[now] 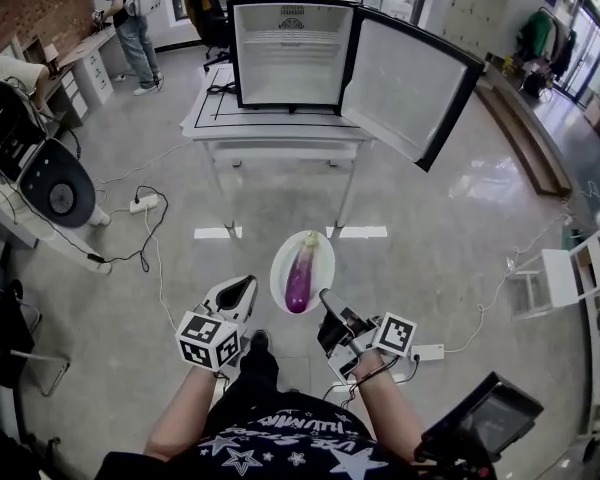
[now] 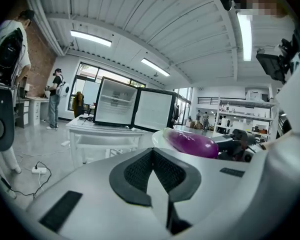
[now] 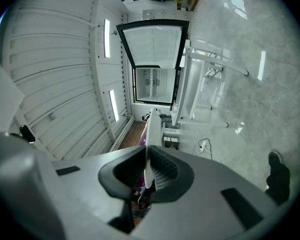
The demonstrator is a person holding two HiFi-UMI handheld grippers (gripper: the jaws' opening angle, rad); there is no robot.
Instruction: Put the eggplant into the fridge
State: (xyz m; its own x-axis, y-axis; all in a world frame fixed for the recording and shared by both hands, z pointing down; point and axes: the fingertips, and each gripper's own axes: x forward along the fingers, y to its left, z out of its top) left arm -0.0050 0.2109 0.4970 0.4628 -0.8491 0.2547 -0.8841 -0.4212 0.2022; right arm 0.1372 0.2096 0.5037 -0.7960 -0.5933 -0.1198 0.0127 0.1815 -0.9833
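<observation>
A purple eggplant [image 1: 301, 271] lies on a white oval plate [image 1: 320, 247] held above the floor, in front of me. My right gripper [image 1: 327, 304] is shut on the plate's near right rim; the right gripper view shows the plate [image 3: 151, 129] edge-on between the jaws. My left gripper [image 1: 243, 290] hangs just left of the plate, shut and empty, its pads [image 2: 140, 171] pressed together. From there the eggplant [image 2: 192, 143] lies to the right. The fridge [image 1: 290, 53] stands on a white table [image 1: 270, 128] ahead, empty, with its door [image 1: 410, 83] swung open to the right.
Cables and a power strip [image 1: 143, 204] lie on the floor at left, beside a black machine [image 1: 50, 183]. A second strip [image 1: 430, 351] is at right, near a white chair [image 1: 570, 268]. A person [image 1: 130, 18] stands far back left.
</observation>
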